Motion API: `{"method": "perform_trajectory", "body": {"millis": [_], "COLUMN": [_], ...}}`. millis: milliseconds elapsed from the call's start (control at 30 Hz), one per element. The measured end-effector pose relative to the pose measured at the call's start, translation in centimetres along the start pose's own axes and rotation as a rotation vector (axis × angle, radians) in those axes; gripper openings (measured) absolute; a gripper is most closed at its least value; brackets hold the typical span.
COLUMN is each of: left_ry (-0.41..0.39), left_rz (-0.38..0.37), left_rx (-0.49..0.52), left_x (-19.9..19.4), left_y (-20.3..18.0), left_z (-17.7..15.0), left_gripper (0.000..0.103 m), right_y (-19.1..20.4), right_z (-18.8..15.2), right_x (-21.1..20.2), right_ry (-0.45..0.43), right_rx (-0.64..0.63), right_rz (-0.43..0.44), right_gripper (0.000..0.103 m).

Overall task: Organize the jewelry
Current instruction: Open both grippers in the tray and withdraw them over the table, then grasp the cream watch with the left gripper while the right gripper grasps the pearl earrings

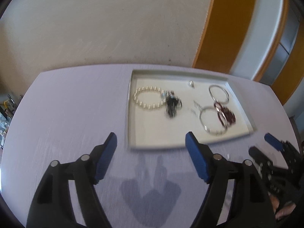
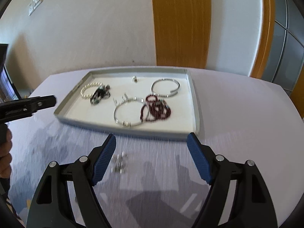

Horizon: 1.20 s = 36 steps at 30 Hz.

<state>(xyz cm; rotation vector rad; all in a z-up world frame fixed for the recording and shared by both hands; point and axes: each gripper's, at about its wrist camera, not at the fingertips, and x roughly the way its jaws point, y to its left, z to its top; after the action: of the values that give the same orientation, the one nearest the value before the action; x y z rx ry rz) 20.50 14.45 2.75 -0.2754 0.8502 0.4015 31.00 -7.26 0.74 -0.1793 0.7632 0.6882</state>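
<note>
Both tools, the right tool [image 2: 151, 159] and left tool [image 1: 151, 157], gape wide and empty over the bench [image 1: 76, 104]; most jewelry already fills the tray [image 2: 195, 102], a small silver cluster [image 2: 119, 163] apparently still outside.

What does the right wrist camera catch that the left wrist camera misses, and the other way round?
Only the right wrist view shows small silver pieces on the table ahead of the tray, and a wall switch plate. Only the left wrist view shows cluttered shelves at far left. Both show the tray with the pearl bracelet, two silver bangles, dark red beads, and both grippers open and empty.
</note>
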Motion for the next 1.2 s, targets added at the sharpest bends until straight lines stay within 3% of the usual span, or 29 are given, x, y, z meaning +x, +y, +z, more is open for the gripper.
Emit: {"method": "perform_trajectory", "body": {"millis": [233, 367, 767, 833, 1000, 1200], "left_ry": [-0.003, 0.006, 0.020, 0.025, 0.036, 0.044], "left_rz": [-0.024, -0.037, -0.089, -0.100, -0.118, -0.135], "left_rx": [0.016, 0.024, 0.034, 0.039, 0.066, 0.091], "left_x": [-3.2, -4.3, -5.8, -5.8, -5.8, -5.9], "left_y": [1.1, 1.4, 0.9, 0.9, 0.3, -0.4], "left_z": [-5.5, -8.4, -12.0, -12.5, -13.4, -13.9], "left_gripper": [0.084, 0.084, 0.084, 0.084, 0.084, 0.084], "right_y": [1.4, 2.5, 5.2, 5.2, 5.2, 5.3], "right_z": [-2.6, -3.1, -3.2, -3.1, -3.4, -3.6], "right_x": [-0.4, 0.5, 3.2, 3.3, 2.9, 2.7], "right_ry": [0.037, 0.070, 0.134, 0.133, 0.124, 0.121], "right_rx": [-0.034, -0.047, -0.073, -0.072, -0.092, -0.104], "right_rz": [0.008, 0.022, 0.002, 0.002, 0.032, 0.016], "right_gripper": [0.078, 0.072, 0.061, 0.055, 0.012, 0.006]}}
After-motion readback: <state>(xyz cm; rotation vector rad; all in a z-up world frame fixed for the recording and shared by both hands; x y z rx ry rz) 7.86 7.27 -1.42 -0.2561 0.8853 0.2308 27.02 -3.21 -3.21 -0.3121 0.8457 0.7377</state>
